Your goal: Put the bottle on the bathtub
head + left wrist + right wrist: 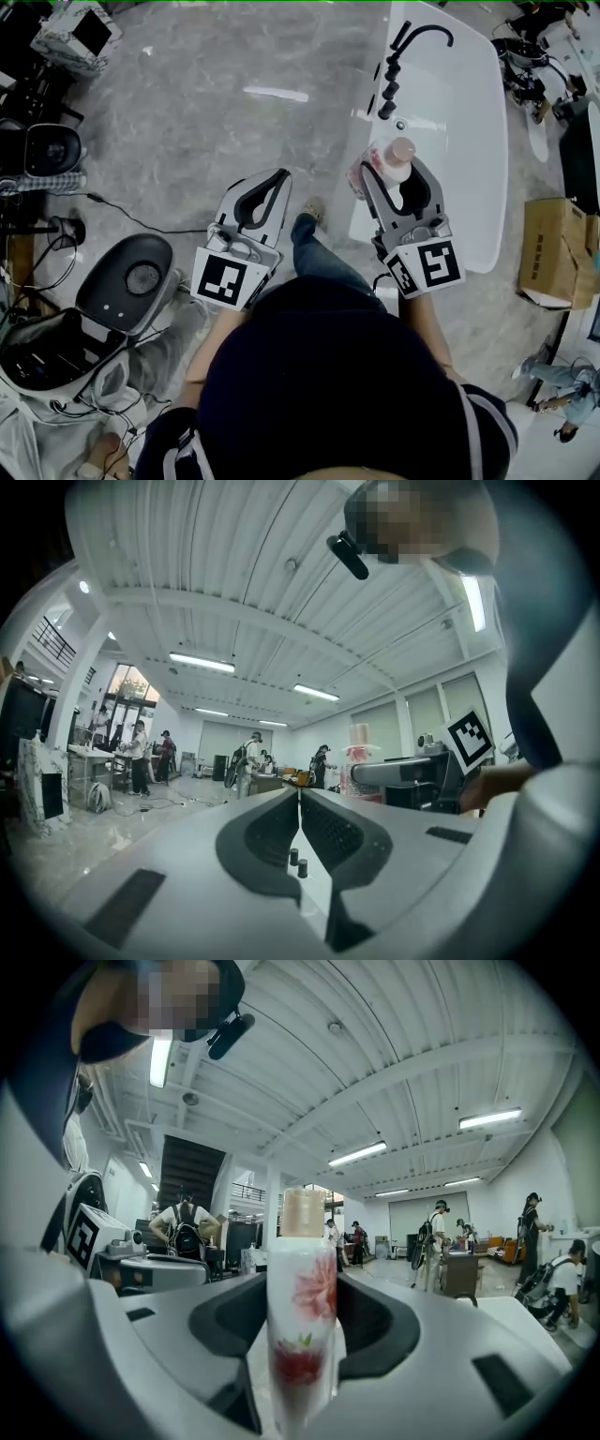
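A white bottle with red flowers and a beige cap stands upright between the jaws of my right gripper, which is shut on it. In the head view it hangs over the near left rim of the white bathtub. In the right gripper view the bottle fills the middle. My left gripper is held level to the left over the floor, its jaws closed together with nothing in them. The left gripper view shows the bottle and the right gripper's marker cube to its right.
A black faucet and knobs sit at the tub's far left rim. A cardboard box lies right of the tub. A grey chair, cables and equipment crowd the left floor. Several people stand far off in the hall.
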### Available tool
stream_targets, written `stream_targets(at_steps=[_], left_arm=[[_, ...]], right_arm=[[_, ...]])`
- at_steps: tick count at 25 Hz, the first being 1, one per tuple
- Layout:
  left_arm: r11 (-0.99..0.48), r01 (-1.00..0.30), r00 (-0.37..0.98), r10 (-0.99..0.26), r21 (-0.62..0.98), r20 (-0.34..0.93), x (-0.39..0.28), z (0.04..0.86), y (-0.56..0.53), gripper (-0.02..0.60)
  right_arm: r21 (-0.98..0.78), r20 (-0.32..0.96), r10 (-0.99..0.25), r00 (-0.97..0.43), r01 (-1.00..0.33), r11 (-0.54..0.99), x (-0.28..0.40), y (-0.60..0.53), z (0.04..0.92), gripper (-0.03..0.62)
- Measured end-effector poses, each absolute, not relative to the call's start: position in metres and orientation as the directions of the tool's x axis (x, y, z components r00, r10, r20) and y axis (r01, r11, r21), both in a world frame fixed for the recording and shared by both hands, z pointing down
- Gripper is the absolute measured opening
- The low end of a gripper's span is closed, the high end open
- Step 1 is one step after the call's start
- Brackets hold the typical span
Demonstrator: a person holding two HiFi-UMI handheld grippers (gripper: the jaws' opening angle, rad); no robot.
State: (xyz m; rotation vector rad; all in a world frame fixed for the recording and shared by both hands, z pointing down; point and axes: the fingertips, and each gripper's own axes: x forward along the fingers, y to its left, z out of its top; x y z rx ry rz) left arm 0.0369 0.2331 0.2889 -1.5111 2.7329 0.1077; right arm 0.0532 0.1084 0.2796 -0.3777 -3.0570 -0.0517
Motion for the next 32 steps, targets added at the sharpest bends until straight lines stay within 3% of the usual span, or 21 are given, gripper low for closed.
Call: stream_targets(at_steps=[12, 18, 22, 26, 32], left_arm=[[0.391, -0.920, -0.392, -0.919, 0.030, -0.031, -0.107, 0.282, 0.115, 0.031], [0.253, -0.967, -0.254, -0.967, 0.035, -0.015, -0.135, 0.289, 0.053, 0.031], [0.116, -0.992, -0.117, -0.993, 0.040, -0.003, -0.145, 0.293, 0.001, 0.031], [-0.049, -0.997, 0.050, -0.998, 0.052, 0.023, -0.156, 0.301, -0.054, 0.031], [-0.333, -0.943, 0.333, -0.941, 0.025, 0.062, -0.180, 0.306, -0.130, 0.031]], right_arm=[[0.050, 0.051, 0.072, -0.996, 0.074, 0.996, -0.064, -0.006, 0.280, 0.233], [0.026, 0.073, -0.070, -0.995, -0.069, 0.997, -0.068, -0.056, 0.295, 0.233], [0.016, 0.098, -0.205, -0.974, -0.205, 0.979, -0.057, -0.093, 0.307, 0.233], [-0.008, 0.204, -0.367, -0.908, -0.376, 0.926, -0.049, -0.126, 0.330, 0.233], [0.019, 0.241, -0.522, -0.818, -0.534, 0.845, -0.074, -0.163, 0.355, 0.233]])
